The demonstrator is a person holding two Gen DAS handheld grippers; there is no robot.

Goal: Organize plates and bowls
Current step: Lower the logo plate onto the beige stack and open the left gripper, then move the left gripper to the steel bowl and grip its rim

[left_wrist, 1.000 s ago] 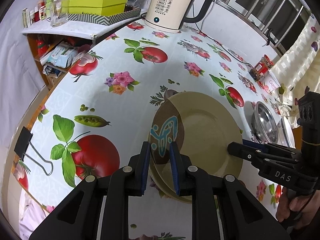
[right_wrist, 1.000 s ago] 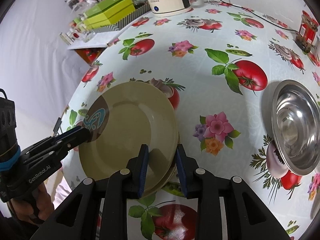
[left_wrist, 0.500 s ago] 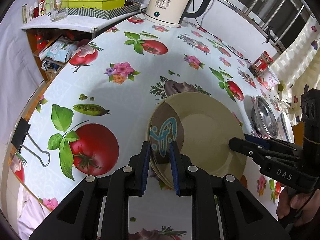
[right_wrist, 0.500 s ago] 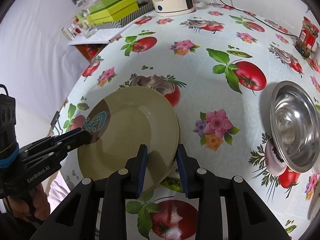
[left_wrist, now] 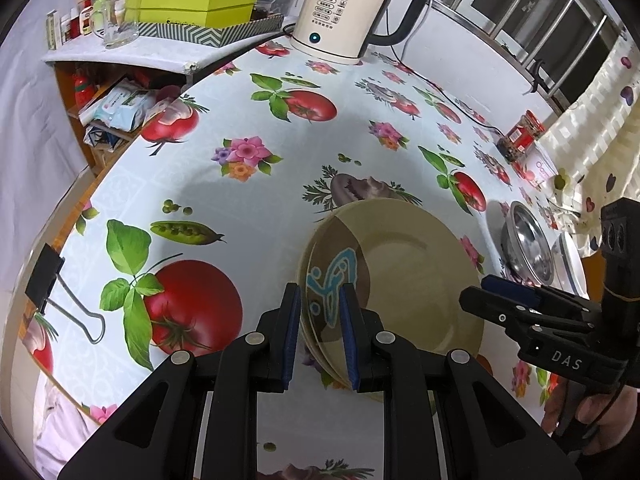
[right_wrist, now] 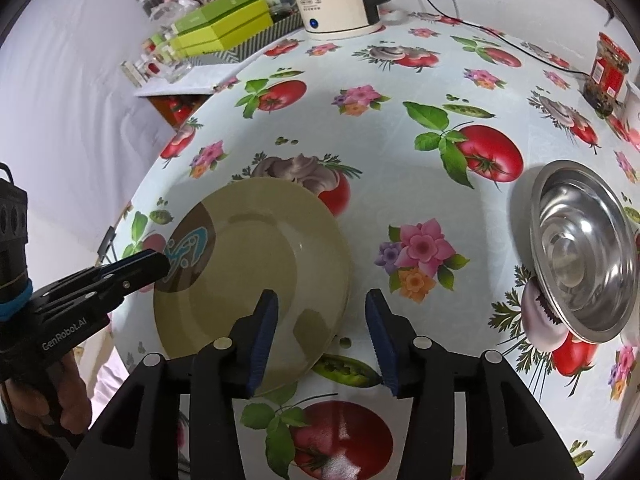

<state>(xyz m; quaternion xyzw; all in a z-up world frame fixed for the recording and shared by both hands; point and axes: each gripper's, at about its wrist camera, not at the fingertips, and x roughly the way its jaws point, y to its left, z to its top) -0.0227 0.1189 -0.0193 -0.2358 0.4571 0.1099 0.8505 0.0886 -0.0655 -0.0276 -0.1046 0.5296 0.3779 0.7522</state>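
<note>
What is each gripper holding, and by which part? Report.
Left gripper clamps the stacked plates' patterned rim. Right gripper is opening; rim lies between, unpressed.

At the lower middle of the left wrist view, we cannot count the beige plates stacked under the top plate [left_wrist: 404,280], since only thin rims show. At the right edge, the white blue-rimmed bowl [left_wrist: 570,260] is half hidden behind the black right gripper [left_wrist: 496,294].
</note>
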